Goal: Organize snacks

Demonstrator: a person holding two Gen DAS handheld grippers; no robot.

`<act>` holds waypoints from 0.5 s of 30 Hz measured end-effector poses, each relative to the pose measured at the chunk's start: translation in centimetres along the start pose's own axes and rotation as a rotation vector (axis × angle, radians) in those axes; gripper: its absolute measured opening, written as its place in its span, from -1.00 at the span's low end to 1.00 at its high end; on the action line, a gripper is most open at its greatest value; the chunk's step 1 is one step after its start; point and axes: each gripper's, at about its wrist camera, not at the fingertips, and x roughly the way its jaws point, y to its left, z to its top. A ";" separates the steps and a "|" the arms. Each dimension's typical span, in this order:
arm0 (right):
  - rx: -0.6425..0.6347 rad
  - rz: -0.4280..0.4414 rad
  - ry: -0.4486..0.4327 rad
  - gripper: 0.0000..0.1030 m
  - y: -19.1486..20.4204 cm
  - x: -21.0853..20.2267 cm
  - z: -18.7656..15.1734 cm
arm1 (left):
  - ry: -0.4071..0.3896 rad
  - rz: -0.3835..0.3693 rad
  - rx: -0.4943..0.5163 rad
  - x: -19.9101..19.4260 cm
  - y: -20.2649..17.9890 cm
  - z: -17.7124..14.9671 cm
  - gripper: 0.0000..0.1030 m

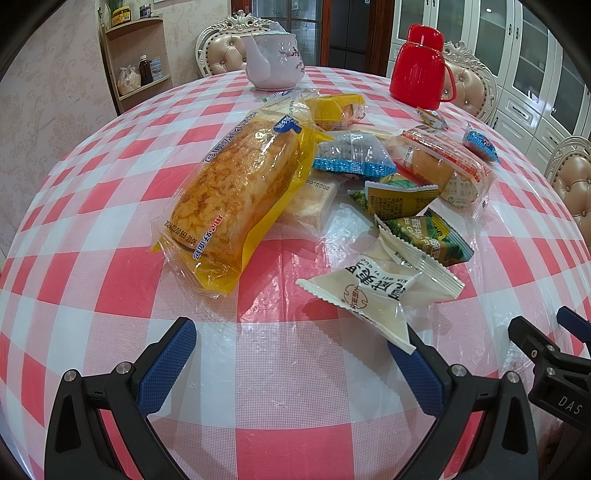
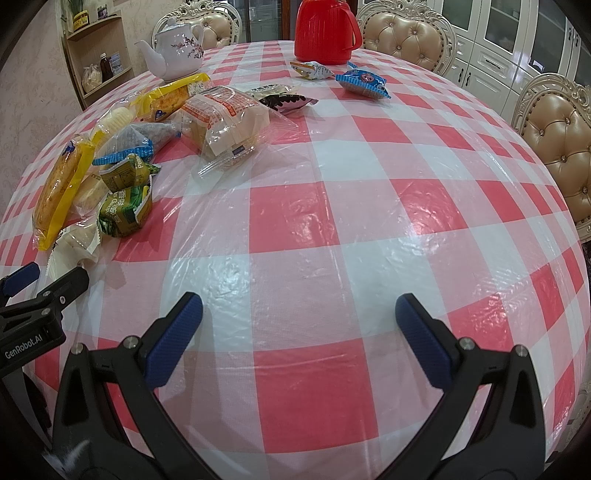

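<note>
on the checked counter [image 2: 332, 206] a heap of snacks [image 1: 332, 177] lies left of centre. the left hand-held gripper [image 1: 295, 347] gapes wide just before a white packet [image 1: 376, 291]. the right hand-held gripper [image 2: 299, 321] hangs wide over bare cloth.

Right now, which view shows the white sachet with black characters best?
Left wrist: the white sachet lies whole and near, print readable. Right wrist catches only its edge at the frame's left, behind green packets.

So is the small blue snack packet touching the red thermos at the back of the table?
Apart. In the right wrist view the small blue snack packet lies on the checked tablecloth with bare cloth showing between it and the red thermos.
</note>
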 end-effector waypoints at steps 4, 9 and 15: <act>0.000 0.000 0.000 1.00 0.0 0.0 0.0 | 0.001 0.004 -0.004 0.0 0.0 0.0 1.00; -0.003 0.002 0.000 1.00 0.0 0.0 0.0 | 0.041 -0.064 0.010 -0.5 0.6 -0.1 1.00; -0.014 0.011 0.000 1.00 0.1 -0.1 -0.1 | -0.012 -0.236 -0.174 -2.6 1.6 -0.6 1.00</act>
